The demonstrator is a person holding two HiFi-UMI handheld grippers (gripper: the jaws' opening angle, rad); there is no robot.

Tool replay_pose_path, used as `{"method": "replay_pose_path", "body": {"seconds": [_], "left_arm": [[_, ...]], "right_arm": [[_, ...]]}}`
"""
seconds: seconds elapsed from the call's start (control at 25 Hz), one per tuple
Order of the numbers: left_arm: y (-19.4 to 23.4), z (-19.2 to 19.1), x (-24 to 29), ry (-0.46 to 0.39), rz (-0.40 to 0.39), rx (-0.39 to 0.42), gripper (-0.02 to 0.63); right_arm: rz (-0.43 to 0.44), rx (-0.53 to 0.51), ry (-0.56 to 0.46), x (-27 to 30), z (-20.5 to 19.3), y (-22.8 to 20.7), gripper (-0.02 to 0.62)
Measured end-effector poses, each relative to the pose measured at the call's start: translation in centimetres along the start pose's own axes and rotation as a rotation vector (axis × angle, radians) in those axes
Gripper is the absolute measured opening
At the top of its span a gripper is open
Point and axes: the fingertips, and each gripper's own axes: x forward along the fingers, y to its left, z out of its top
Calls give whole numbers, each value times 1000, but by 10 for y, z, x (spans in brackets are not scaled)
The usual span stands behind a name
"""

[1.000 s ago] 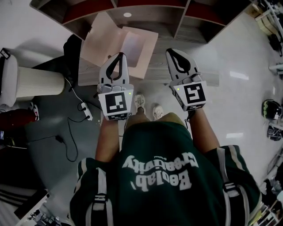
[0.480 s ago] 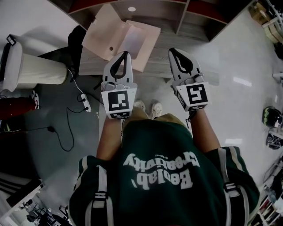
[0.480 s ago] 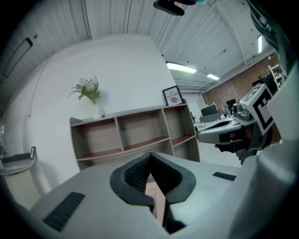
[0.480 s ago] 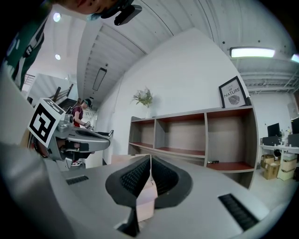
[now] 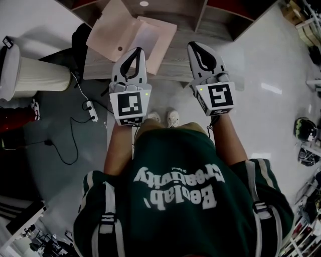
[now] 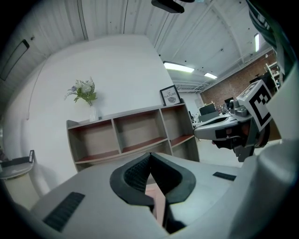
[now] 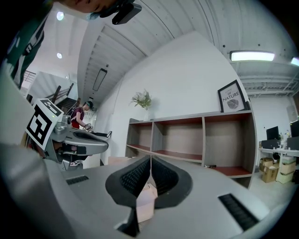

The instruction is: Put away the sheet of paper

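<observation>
- Faces the grey wood-grain table (image 5: 173, 70), shoes (image 5: 173, 118) just short of its near edge
- Finds the sheet of paper (image 5: 146, 37) on the table's left half, lying flat inside an open pink folder (image 5: 111, 27), likely laid out that way for closing up and lifting as one
- Holds the left gripper (image 5: 136, 50) above the table's near edge, left half, tips over the folder's near part; fingers pressed together on nothing, with only the folder's pink showing through the gap below them
- Holds the right gripper (image 5: 193, 45) above the table's near edge, right half, clear of the folder; fingers likewise closed on nothing
- Points both about level towards the shelf unit (image 5: 203, 12) just behind the table, probably the place for putting the paper away
- Reads as an approach: no contact with paper or folder yet, and calls for parted jaws before any grip on so thin and flat a thing
</observation>
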Motion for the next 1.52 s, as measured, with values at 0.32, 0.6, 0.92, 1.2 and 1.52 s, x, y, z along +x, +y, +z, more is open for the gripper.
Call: {"method": "replay_pose_path", "body": {"seconds": [0.32, 0.6, 0.92, 1.2, 1.52], "left_arm": [[2, 5, 2, -2, 18, -12, 18], [2, 0, 1, 6, 21, -18, 18], [0, -2, 0, 5, 12, -20, 18], [4, 4, -1, -3, 20, 14, 18], [17, 3, 2, -5, 26, 2, 18]], "right_arm": [[8, 6, 6, -3, 2, -4, 37], [12, 16, 4, -4, 1, -1, 37], [4, 22, 13, -7, 2, 0, 37], [10, -44, -8, -3, 5, 6, 37], [2, -14, -5, 8, 8, 7, 37]]}}
